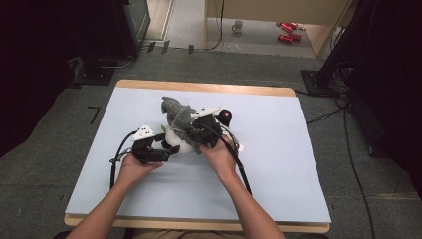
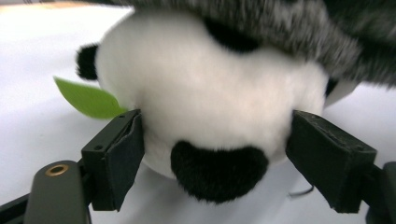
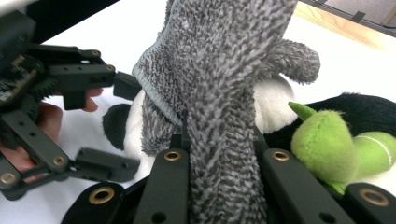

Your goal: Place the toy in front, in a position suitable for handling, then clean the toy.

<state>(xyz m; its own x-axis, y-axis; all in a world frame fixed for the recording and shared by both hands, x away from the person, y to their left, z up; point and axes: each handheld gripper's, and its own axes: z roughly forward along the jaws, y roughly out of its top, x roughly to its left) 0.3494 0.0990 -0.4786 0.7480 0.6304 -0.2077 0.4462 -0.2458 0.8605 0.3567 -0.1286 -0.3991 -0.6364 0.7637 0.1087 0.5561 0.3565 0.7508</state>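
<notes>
Two grippers work on one toy near the middle of the pale blue surface point(image 1: 278, 189). The left gripper point(image 1: 166, 148) has its jaws spread wide on either side of the plush panda point(image 2: 210, 102), flanking the white head without squeezing it — probably to steady the toy so it does not slide or tip. A green leaf point(image 2: 86, 99) pokes out beside the panda's black ear. The right gripper point(image 3: 219, 140) has its jaws clenched on a grey knitted cloth point(image 3: 224, 84), which drapes over the top of the panda; pinching it at one fold lets the cloth be pulled along or off the toy while the other hand braces it. A green stuffed piece point(image 3: 327, 140) lies against the panda's black body. From the high view the cloth stands up above the toy, so it looks lifted rather than settled.
</notes>
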